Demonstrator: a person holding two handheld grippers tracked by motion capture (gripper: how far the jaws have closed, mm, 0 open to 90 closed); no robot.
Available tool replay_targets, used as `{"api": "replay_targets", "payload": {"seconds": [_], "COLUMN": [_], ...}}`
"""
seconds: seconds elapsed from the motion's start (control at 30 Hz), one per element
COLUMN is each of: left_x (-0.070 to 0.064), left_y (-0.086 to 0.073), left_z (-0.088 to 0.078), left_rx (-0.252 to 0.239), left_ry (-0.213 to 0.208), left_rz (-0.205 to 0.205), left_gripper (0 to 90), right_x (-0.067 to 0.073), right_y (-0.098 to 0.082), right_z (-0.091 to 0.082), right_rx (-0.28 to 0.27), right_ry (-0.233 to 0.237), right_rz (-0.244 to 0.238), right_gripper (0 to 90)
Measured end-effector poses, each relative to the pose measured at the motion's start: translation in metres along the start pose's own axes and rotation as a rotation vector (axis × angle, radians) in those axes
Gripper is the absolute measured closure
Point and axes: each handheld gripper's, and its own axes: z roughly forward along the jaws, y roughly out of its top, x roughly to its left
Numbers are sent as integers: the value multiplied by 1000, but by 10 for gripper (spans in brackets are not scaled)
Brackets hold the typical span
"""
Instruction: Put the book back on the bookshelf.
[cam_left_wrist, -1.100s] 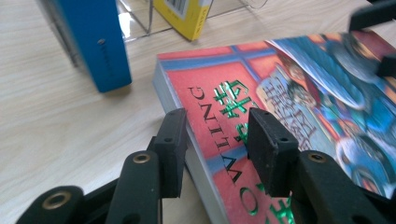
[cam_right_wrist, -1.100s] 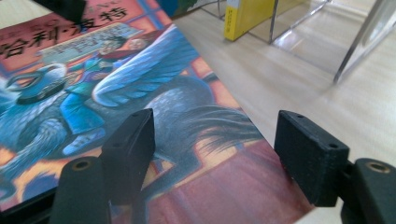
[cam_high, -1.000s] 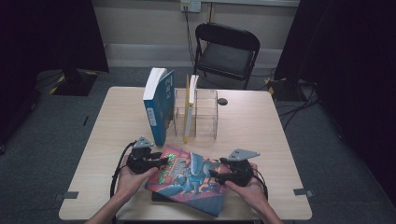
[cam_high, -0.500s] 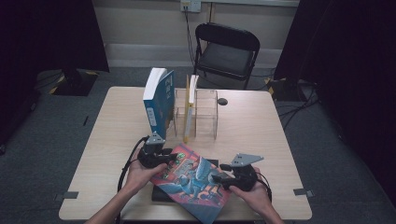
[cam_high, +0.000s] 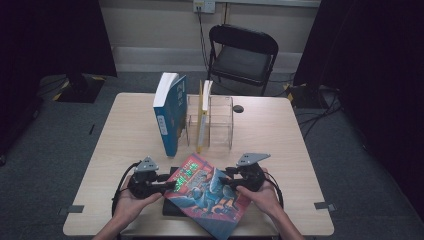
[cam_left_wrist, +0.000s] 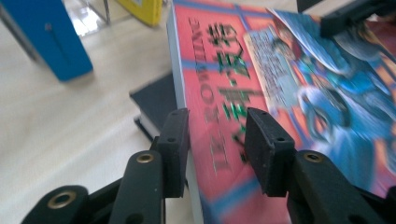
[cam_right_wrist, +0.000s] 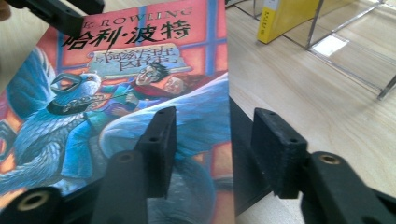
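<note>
A colourful paperback (cam_high: 207, 195) lies tilted on a black book (cam_high: 170, 206) near the table's front edge. My left gripper (cam_high: 167, 184) is at its left side. In the left gripper view the jaws (cam_left_wrist: 217, 126) straddle the spine edge of the paperback (cam_left_wrist: 280, 70); they have just been opening, and a gap shows at the pads. My right gripper (cam_high: 226, 181) is at the book's right side. Its jaws (cam_right_wrist: 215, 121) straddle the long edge of the cover (cam_right_wrist: 140, 70) and have just been closing, the outer pad (cam_right_wrist: 275, 149) still clear of it.
A thick blue book (cam_high: 170, 112) stands upright behind, beside a clear rack (cam_high: 222, 120) holding a yellow book (cam_high: 204, 117). A small dark disc (cam_high: 238, 108) lies at the back of the table (cam_high: 115, 135). A folding chair (cam_high: 242, 52) stands beyond.
The left gripper swung in toward the book, then drew back left and nearer the front edge. The right gripper edged inward. The paperback turned slightly on the black book.
</note>
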Motion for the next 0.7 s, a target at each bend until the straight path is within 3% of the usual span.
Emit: {"api": "replay_targets", "payload": {"seconds": [0.17, 0.27, 0.37, 0.4, 0.43, 0.53, 0.63, 0.7], "left_x": [-4, -4, -5, -5, -5, -5, -6, -7], "left_y": [-11, -19, -23, -29, -30, -30, -30, -28], "left_z": [-13, -19, -24, -26, -27, -24, -25, -24], "left_rx": [4, -4, 3, 0, 5, 28, -21, -17], "left_ry": [-1, -20, -22, -28, -25, -1, 11, 30], "left_rz": [-4, -31, -24, -50, -42, 33, -8, 37], "left_gripper": [586, 562, 546, 531, 549, 564, 567, 579], "right_x": [-2, -2, -4, -4, -4, -4, -2, -2], "right_y": [-1, -3, -3, -3, -4, -4, -4, -3], "right_z": [0, 0, 0, 0, 0, 0, 0, -1], "right_rx": [-7, -13, -13, -13, -15, -17, -13, -4], "right_ry": [15, 18, 31, 30, 30, 29, 22, 18], "right_rz": [14, 14, 24, 24, 24, 20, 12, 9], "right_gripper": [535, 536, 534, 535, 535, 534, 535, 537]}}
